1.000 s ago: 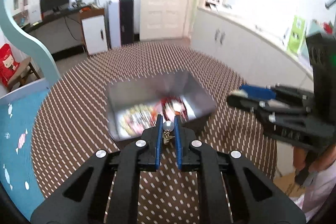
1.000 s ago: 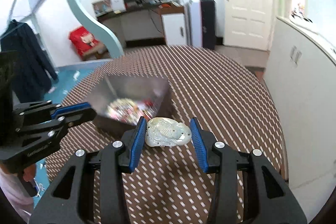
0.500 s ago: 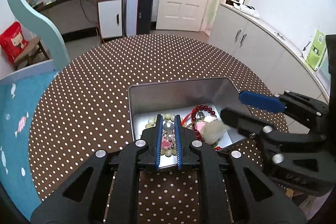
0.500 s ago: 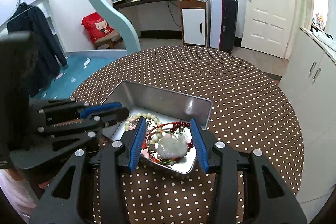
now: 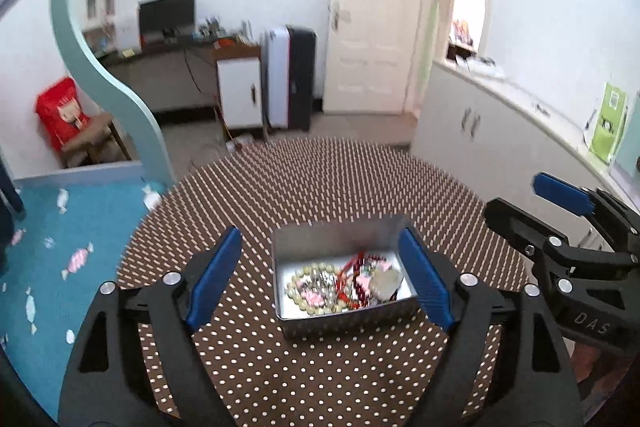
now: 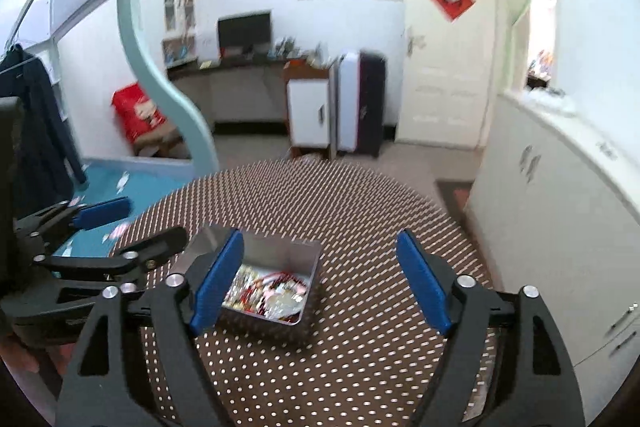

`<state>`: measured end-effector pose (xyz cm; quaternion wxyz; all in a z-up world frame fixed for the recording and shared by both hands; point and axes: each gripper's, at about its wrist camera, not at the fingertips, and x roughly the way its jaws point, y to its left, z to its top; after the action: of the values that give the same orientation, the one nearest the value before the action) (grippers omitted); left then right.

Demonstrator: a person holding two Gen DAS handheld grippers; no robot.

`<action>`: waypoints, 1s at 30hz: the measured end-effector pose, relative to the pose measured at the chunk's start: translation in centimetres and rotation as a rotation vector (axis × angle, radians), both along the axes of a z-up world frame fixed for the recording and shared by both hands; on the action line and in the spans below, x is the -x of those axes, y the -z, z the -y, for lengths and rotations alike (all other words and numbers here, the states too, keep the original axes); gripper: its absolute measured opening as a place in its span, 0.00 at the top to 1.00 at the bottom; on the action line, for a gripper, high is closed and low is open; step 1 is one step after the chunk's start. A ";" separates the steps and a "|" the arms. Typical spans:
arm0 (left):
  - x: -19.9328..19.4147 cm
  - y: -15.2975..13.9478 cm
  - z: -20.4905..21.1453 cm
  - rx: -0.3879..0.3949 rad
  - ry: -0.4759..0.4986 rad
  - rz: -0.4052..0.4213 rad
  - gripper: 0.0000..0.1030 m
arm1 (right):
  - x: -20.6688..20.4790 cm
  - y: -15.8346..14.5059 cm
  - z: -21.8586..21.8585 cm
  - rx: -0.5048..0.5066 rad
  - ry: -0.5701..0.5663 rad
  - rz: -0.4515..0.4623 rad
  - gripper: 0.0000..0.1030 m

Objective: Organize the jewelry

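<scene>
A shiny silver metal box (image 5: 340,311) full of beads and a pale stone charm (image 5: 385,283) sits on the round brown dotted table (image 5: 320,187). The left gripper (image 5: 322,281) and right gripper (image 6: 320,283) have just let go; both jaws are wide apart, holding nothing.

The round dotted tabletop (image 5: 320,195) was bare all around the metal tin (image 5: 340,239), so a gripper could come at it from any side. The tin's walls stood up around the jewelry (image 5: 344,283) (beads and a pale pendant, piled together), so the only way in was from above. The left gripper (image 5: 320,279) and the right gripper (image 6: 320,283) both hung over the tin with jaws just spread wide and nothing between them. The two were close beside each other and could bump.
</scene>
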<state>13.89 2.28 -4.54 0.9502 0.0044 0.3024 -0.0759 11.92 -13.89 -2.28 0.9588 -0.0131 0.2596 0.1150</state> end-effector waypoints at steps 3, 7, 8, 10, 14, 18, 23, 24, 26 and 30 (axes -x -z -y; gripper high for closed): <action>2.2 -2.6 0.2 0.000 -0.024 0.071 0.15 | 2.0 -1.9 0.6 -0.027 0.021 0.074 0.21; 5.2 -5.7 0.3 -0.007 -0.054 0.166 0.14 | 4.6 -4.1 0.9 -0.010 0.050 0.174 0.16; 5.9 -6.4 0.5 -0.011 -0.058 0.189 0.14 | 5.3 -4.5 1.0 -0.009 0.053 0.195 0.16; 7.3 -7.4 0.4 -0.010 -0.070 0.227 0.13 | 6.1 -5.2 1.0 -0.005 0.054 0.227 0.15; 9.2 -8.7 0.4 -0.019 -0.095 0.276 0.12 | 8.2 -5.9 0.9 0.007 0.059 0.289 0.12; 10.3 -9.0 0.2 -0.029 -0.100 0.291 0.12 | 9.3 -5.9 1.0 0.008 0.062 0.307 0.08; 10.9 -8.8 0.4 -0.035 -0.097 0.291 0.12 | 9.0 -5.5 1.4 -0.005 0.064 0.300 0.08; 11.0 -8.8 0.5 -0.034 -0.095 0.290 0.12 | 9.0 -5.5 1.5 -0.003 0.066 0.302 0.08; 11.2 -8.8 0.4 -0.029 -0.092 0.288 0.12 | 9.3 -5.5 1.5 -0.001 0.065 0.304 0.08; 11.6 -8.8 0.5 -0.033 -0.096 0.292 0.12 | 9.8 -5.5 1.3 -0.003 0.066 0.304 0.08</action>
<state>2.30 1.82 4.22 0.9864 0.0167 0.1621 -0.0236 2.11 -15.22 3.26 0.9903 -0.0204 0.1117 0.0807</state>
